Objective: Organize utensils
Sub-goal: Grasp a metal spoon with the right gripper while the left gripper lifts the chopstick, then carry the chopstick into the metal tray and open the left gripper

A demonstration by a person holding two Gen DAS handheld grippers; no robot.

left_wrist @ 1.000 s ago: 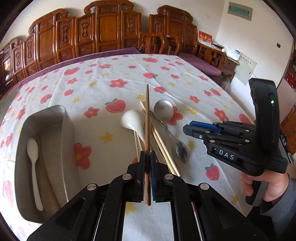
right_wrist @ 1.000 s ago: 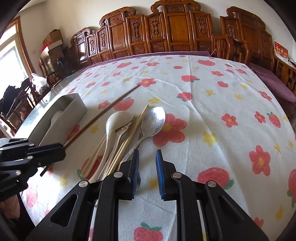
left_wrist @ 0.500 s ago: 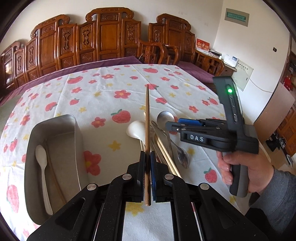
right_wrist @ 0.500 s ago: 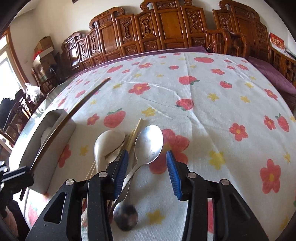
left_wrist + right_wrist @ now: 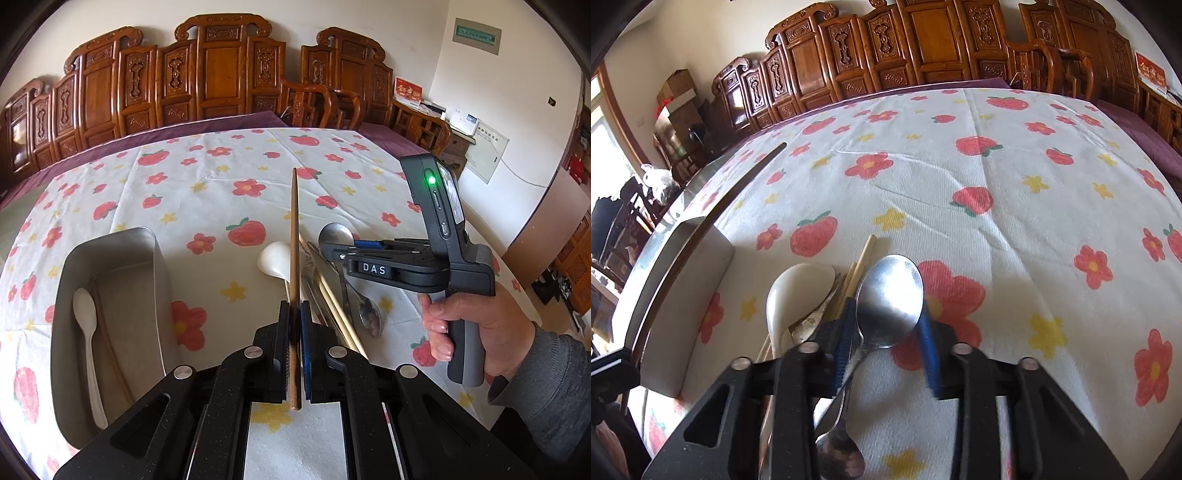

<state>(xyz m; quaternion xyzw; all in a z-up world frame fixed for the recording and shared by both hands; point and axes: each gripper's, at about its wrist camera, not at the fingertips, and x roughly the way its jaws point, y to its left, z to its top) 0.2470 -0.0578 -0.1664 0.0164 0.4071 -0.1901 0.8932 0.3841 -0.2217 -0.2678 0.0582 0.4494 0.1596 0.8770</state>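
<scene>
My left gripper [image 5: 294, 325] is shut on a dark wooden chopstick [image 5: 294, 258] and holds it above the table, right of the steel tray [image 5: 155, 280]. The tray holds a white spoon [image 5: 86, 332]. A pile of utensils lies on the cloth: a white ceramic spoon [image 5: 790, 291], a large steel spoon [image 5: 890, 299], a smaller steel spoon [image 5: 838, 454] and pale chopsticks [image 5: 860, 266]. My right gripper [image 5: 886, 350] is open, low over the pile, its fingers either side of the large steel spoon's neck. It also shows in the left wrist view [image 5: 354, 251].
The table has a strawberry and flower cloth [image 5: 997, 184]. Carved wooden chairs [image 5: 221, 74] line its far edge. The steel tray also shows at the left of the right wrist view [image 5: 683, 295]. A side cabinet [image 5: 461, 133] stands at the right wall.
My right gripper has opened wider and come down and forward over the large steel spoon. My left gripper has lifted a little and drawn back with the dark chopstick.
</scene>
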